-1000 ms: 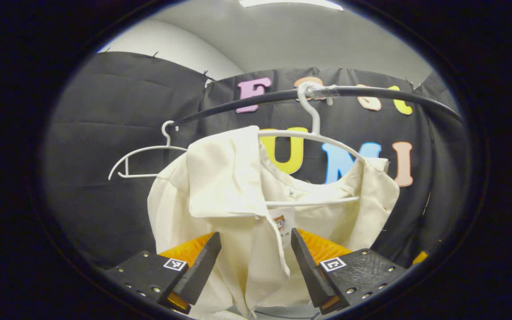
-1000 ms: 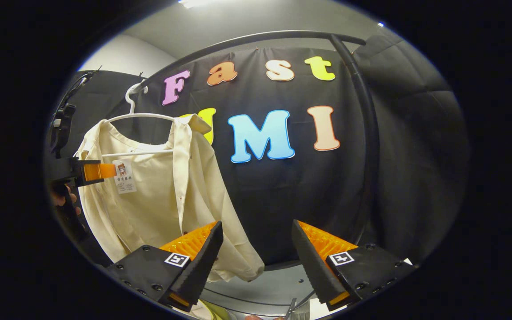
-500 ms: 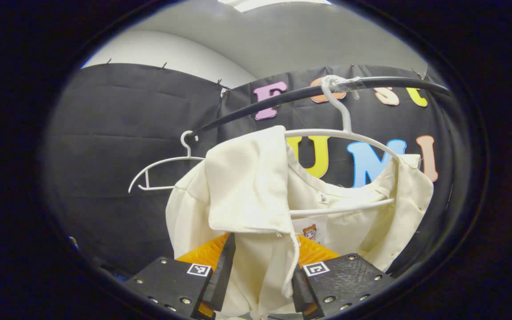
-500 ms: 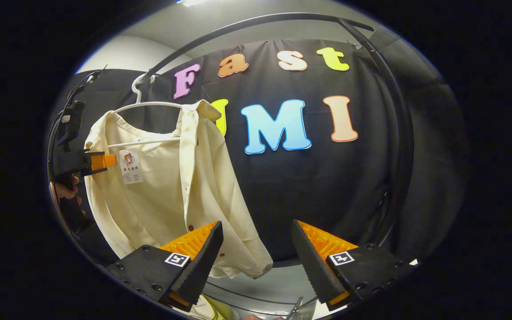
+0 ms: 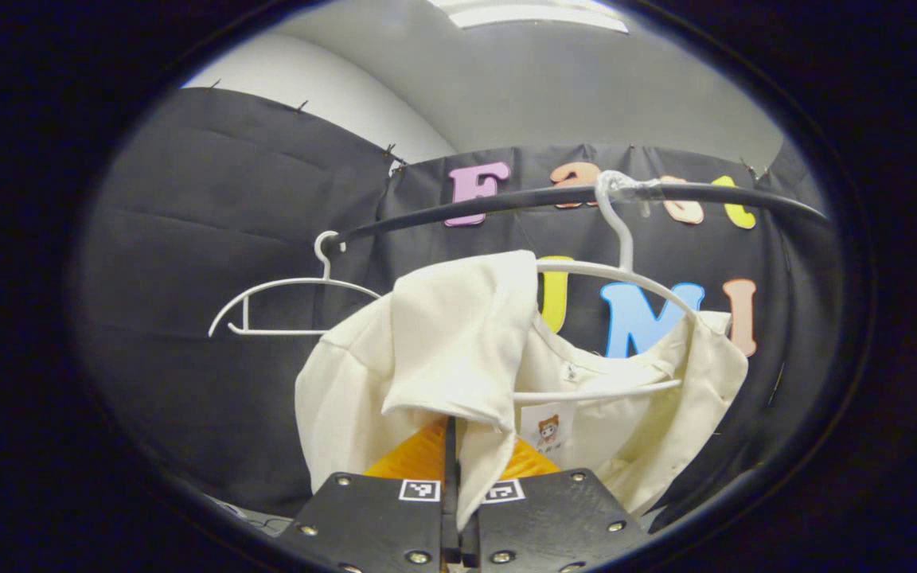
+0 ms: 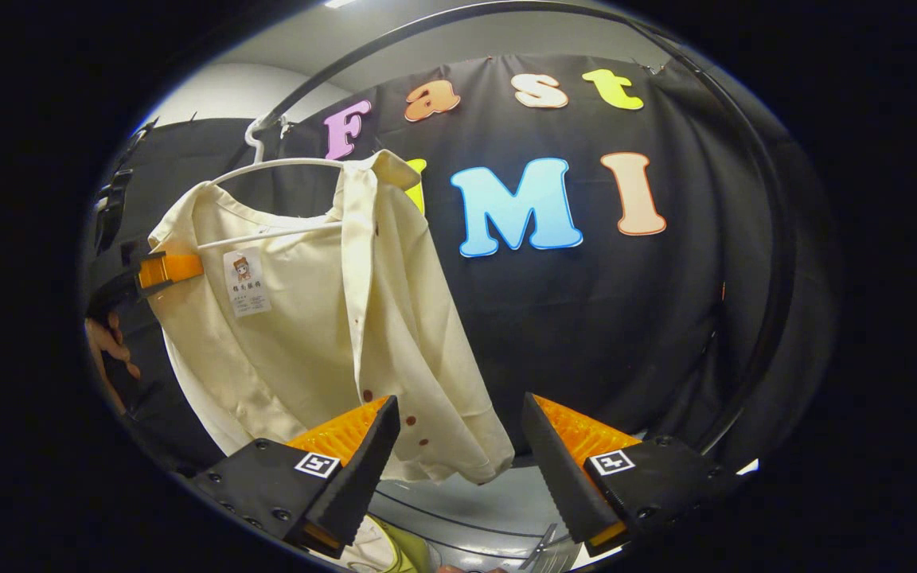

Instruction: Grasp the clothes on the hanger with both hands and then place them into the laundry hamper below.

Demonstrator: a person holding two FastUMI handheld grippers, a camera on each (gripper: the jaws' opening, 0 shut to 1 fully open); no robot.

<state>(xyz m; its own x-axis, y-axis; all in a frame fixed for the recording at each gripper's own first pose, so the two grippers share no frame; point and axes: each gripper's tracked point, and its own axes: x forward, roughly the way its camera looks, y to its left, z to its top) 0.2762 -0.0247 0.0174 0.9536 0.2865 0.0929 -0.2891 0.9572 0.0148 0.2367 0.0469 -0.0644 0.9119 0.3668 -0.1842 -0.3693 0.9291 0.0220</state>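
Here, near to far:
Left gripper (image 5: 458, 477): jaws clenched on the cream shirt (image 5: 442, 350) front edge.
Right gripper (image 6: 458, 454): jaws released, nothing between them; shirt hem lies at 11 o'clock, near.
Shirt: hangs lengthwise downward from white hanger (image 6: 283, 167) on black rail (image 5: 522, 199).

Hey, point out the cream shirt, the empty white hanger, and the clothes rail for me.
cream shirt (image 6: 307, 318), right gripper view, on its front panel below the label.
empty white hanger (image 5: 283, 285), left gripper view, on its curved upper arm.
clothes rail (image 5: 506, 201), left gripper view, on the black bar between the two hanger hooks.
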